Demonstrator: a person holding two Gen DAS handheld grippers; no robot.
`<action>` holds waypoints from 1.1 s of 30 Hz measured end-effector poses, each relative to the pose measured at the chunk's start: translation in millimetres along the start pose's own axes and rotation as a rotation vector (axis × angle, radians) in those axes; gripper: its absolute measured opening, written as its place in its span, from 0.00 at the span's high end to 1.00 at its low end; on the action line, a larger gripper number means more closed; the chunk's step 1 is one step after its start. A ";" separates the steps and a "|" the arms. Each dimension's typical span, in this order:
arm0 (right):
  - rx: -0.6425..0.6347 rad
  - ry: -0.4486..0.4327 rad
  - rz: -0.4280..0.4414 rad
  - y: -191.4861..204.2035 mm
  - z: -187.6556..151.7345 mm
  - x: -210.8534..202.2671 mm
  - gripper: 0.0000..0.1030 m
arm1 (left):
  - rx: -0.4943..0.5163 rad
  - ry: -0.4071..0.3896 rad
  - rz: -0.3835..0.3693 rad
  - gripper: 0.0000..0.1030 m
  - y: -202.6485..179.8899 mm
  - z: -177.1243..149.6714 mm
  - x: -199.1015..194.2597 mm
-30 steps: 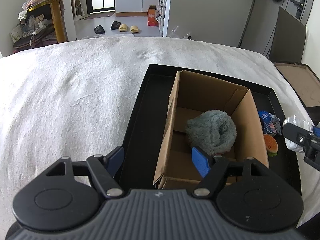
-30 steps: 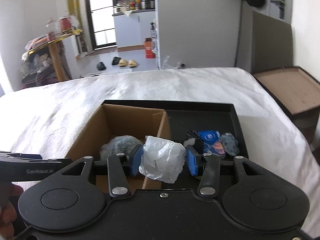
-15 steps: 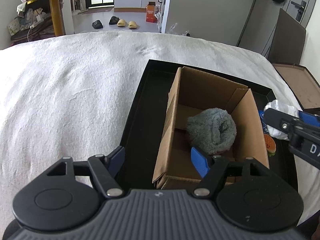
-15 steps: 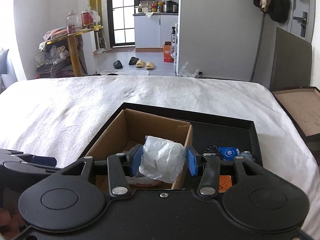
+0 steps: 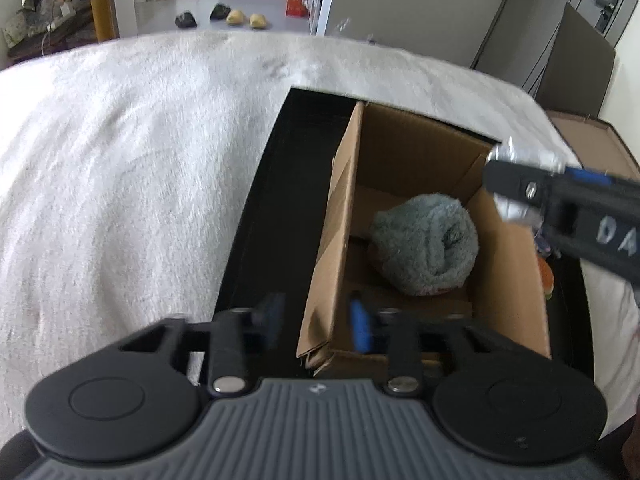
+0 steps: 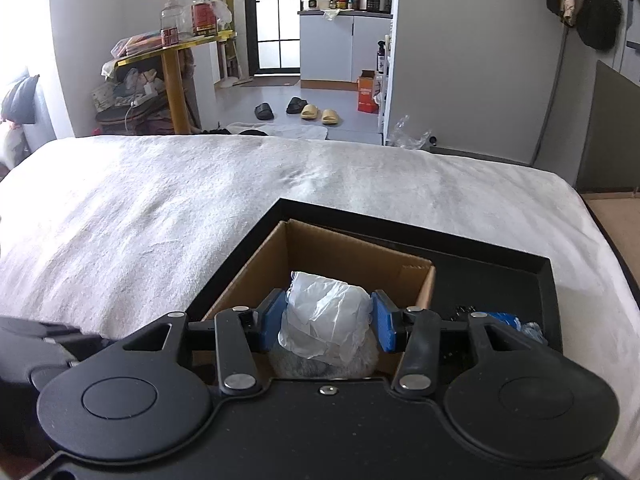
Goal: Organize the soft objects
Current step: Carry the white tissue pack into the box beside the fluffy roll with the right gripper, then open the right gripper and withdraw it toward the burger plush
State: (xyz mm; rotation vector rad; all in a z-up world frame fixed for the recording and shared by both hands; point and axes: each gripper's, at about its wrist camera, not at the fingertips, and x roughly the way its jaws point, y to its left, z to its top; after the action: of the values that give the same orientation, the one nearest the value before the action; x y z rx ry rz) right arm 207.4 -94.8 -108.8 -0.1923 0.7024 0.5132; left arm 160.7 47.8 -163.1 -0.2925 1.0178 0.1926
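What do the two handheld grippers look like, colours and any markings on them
Both are matte black plastic. The left gripper has a ribbed grey housing, two round black discs, silver pivot bolts and blue finger pads. The right gripper has a smooth black housing, the same discs, bolts and blue pads; its side carries white letters, "DA" readable. No cables or sleeves show.

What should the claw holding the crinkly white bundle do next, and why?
Probably lower a little, then open. The right claw grips the white plastic bundle over the cardboard box, just above the rolled grey towel already inside.
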 end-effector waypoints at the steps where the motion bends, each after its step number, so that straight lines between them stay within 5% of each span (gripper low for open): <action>1: -0.005 0.002 0.001 1.1 1.9 1.8 0.55 | -0.008 0.011 -0.009 0.87 0.8 0.6 3.0; 12: -0.092 0.001 0.046 13.0 18.1 11.1 0.54 | -0.018 0.002 -0.019 0.89 2.4 0.5 2.8; 18: -0.146 -0.028 0.045 19.5 21.9 10.9 0.40 | -0.017 0.000 -0.013 0.88 1.2 -0.4 0.9; 29: -0.081 0.003 0.003 -6.6 -0.8 -2.7 0.32 | 0.002 -0.019 0.020 0.84 -4.3 -1.7 -6.0; 33: -0.035 0.019 -0.008 -19.1 -13.5 -7.6 0.31 | 0.000 -0.020 0.021 0.74 -5.2 -1.8 -8.0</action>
State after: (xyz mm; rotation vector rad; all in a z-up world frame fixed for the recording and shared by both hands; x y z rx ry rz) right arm 204.6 -118.6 -113.9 -0.2333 0.7108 0.5170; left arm 156.7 42.1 -156.3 -0.2792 1.0017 0.2145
